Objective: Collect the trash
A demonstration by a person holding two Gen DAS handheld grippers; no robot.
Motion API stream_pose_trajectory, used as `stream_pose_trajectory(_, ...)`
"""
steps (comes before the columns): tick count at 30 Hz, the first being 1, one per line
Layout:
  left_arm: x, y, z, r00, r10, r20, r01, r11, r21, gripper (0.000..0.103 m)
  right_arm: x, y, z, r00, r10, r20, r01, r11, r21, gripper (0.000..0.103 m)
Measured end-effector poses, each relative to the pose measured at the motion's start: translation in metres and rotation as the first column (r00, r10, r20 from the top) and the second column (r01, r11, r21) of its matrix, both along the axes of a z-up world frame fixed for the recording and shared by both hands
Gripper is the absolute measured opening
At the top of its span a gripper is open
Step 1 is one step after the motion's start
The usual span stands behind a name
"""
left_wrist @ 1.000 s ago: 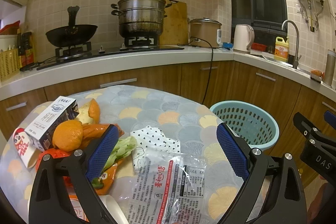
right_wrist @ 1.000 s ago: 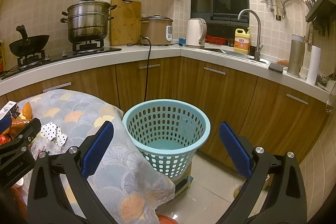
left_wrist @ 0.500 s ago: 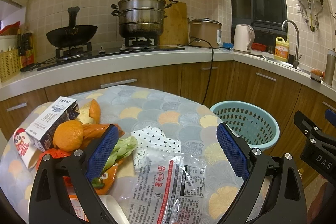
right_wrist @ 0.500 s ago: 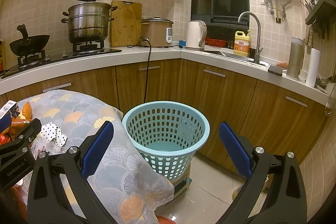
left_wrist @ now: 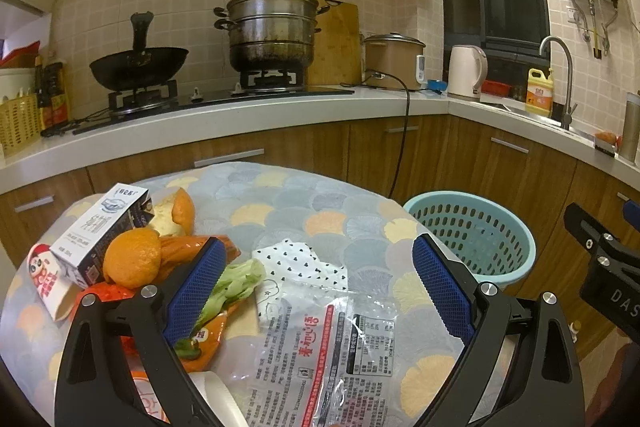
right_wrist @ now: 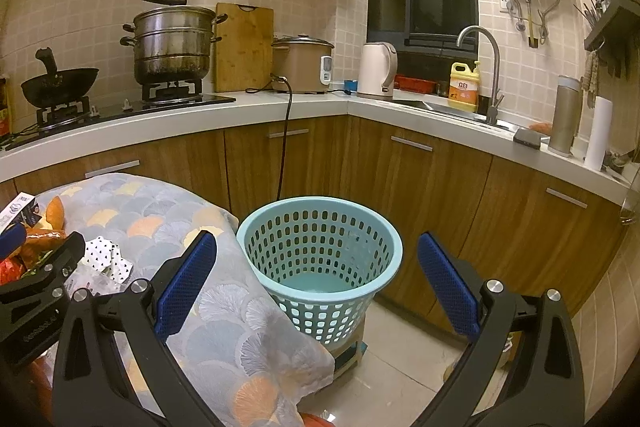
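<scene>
Left wrist view: left gripper (left_wrist: 316, 283) spread wide, holding nothing, above clear printed wrapper (left_wrist: 332, 351) at the near edge of the table (left_wrist: 288, 203) | orange (left_wrist: 132, 263), milk carton (left_wrist: 100, 231) near left edge | right gripper (right_wrist: 316, 287) released, empty, over the blue basket (right_wrist: 320, 223) beside the table's right edge

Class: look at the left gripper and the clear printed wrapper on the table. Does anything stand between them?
Nothing visible does. The left gripper is open above the clear printed wrapper, with the leafy green scrap off beside one finger, not across the gap.
</scene>
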State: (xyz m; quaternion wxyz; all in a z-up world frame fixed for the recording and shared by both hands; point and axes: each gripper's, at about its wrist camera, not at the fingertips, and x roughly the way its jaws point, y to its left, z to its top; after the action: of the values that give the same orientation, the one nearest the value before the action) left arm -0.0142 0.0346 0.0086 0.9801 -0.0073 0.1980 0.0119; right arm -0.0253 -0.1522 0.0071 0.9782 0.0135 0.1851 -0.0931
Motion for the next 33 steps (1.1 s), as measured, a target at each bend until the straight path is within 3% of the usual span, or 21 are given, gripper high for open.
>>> stream_pose_trajectory(9,-0.019,0.001,0.011,0.998,0.056,-0.003,-0.056,0.998,0.022,0.091,-0.012,0.004,0.012,0.998,0.055,0.033,-0.056,0.998,0.026,0.094)
stream_pose_trajectory(14,-0.046,0.020,0.026,0.994,0.101,-0.034,-0.101,0.995,-0.011,0.092,-0.018,0.020,0.013,0.991,0.129,0.030,-0.130,0.991,0.015,0.083)
stream_pose_trajectory(20,-0.088,0.078,0.027,0.975,0.189,-0.119,-0.199,0.978,-0.070,0.092,-0.023,0.043,0.009,0.969,0.246,-0.002,-0.246,0.969,-0.004,0.066)
stream_pose_trajectory(25,-0.115,0.120,0.014,0.951,0.248,-0.184,-0.270,0.957,-0.105,0.091,-0.020,0.069,0.001,0.932,0.356,-0.063,-0.356,0.934,0.006,0.040)
stream_pose_trajectory(29,-0.122,0.145,-0.002,0.949,0.198,-0.245,-0.247,0.951,-0.188,0.090,-0.018,0.091,-0.013,0.881,0.456,-0.130,-0.454,0.890,0.046,0.036)
stream_pose_trajectory(33,-0.117,0.164,-0.022,0.957,0.068,-0.283,-0.170,0.921,-0.351,0.088,-0.015,0.106,-0.028,0.836,0.512,-0.200,-0.506,0.859,0.085,0.036)
